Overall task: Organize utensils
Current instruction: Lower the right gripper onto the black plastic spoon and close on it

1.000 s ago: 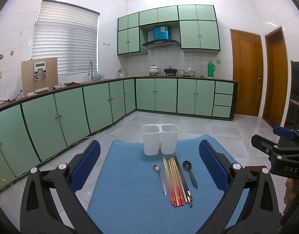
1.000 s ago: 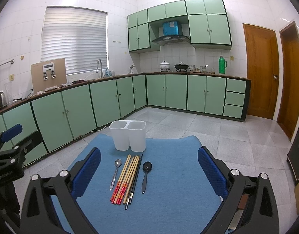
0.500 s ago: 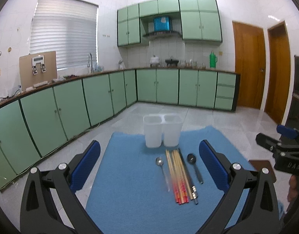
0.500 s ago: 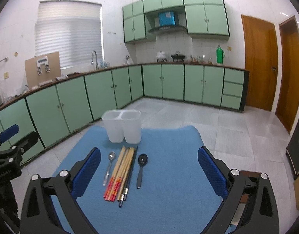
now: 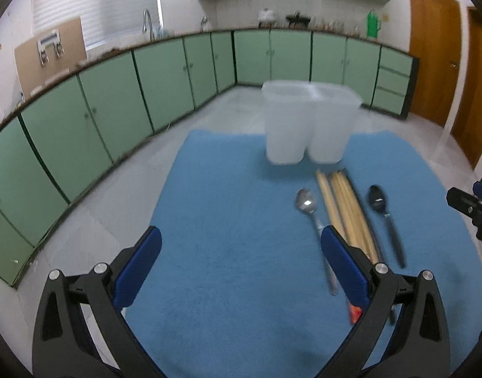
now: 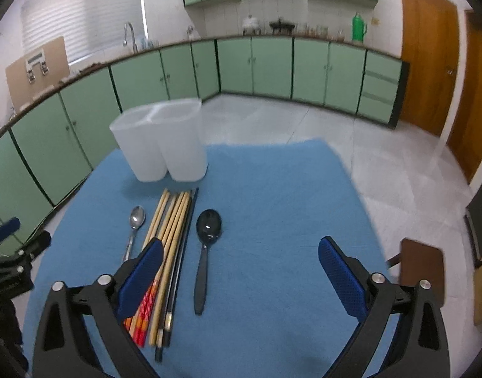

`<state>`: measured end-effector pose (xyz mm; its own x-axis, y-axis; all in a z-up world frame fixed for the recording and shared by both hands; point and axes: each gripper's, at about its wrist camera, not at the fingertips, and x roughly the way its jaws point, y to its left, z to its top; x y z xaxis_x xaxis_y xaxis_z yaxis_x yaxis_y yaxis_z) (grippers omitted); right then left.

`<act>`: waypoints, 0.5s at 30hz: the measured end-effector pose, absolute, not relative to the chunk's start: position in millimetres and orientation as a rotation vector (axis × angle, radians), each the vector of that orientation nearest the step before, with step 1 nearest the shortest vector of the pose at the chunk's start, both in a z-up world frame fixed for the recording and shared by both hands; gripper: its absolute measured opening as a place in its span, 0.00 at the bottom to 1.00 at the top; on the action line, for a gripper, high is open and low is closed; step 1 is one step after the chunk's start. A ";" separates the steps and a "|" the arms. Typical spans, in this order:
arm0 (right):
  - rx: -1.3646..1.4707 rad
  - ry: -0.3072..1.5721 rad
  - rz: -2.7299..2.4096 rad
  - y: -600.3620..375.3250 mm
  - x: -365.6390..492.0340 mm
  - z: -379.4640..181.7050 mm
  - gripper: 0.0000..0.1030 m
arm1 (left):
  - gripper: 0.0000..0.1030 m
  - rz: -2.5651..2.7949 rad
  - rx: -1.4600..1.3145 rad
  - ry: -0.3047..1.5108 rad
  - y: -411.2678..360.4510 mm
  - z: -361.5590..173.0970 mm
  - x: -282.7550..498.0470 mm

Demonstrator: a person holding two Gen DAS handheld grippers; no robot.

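A white two-compartment holder [image 5: 308, 123] [image 6: 160, 140] stands at the far side of a blue mat [image 5: 234, 220] [image 6: 272, 208]. In front of it lie a metal spoon [image 5: 307, 204] [image 6: 135, 220], a bundle of chopsticks [image 5: 348, 211] [image 6: 171, 236] and a black spoon [image 5: 382, 211] [image 6: 206, 245]. My left gripper [image 5: 241, 258] is open and empty above the mat, left of the utensils. My right gripper [image 6: 241, 267] is open and empty, with its left finger over the chopsticks and the black spoon between the fingers.
Green kitchen cabinets [image 5: 115, 104] run along the left and back walls. Wooden doors [image 6: 429, 56] stand at the right. A brown stool [image 6: 423, 267] sits by the mat's right edge. The other gripper shows at the frame edge [image 5: 470, 211] [image 6: 11, 261].
Both grippers have tilted down and moved closer to the mat and the utensils. The utensils and holder have not moved.
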<state>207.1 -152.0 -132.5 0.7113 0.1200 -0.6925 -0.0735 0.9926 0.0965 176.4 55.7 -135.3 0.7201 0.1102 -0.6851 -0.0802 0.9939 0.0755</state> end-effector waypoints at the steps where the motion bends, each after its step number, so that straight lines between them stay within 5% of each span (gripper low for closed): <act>1: 0.069 0.795 0.113 -148.5 216.9 -140.5 0.89 | 0.95 0.110 0.038 0.774 57.8 -141.9 181.9; 15: 0.079 0.962 0.101 -121.5 280.6 -202.2 0.66 | 0.95 0.104 0.019 0.841 64.4 -178.7 222.5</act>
<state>280.6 -121.5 -202.2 0.5678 0.1207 -0.8143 -0.0509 0.9924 0.1116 222.5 64.4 -178.7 0.6617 0.0997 -0.7431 -0.0850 0.9947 0.0578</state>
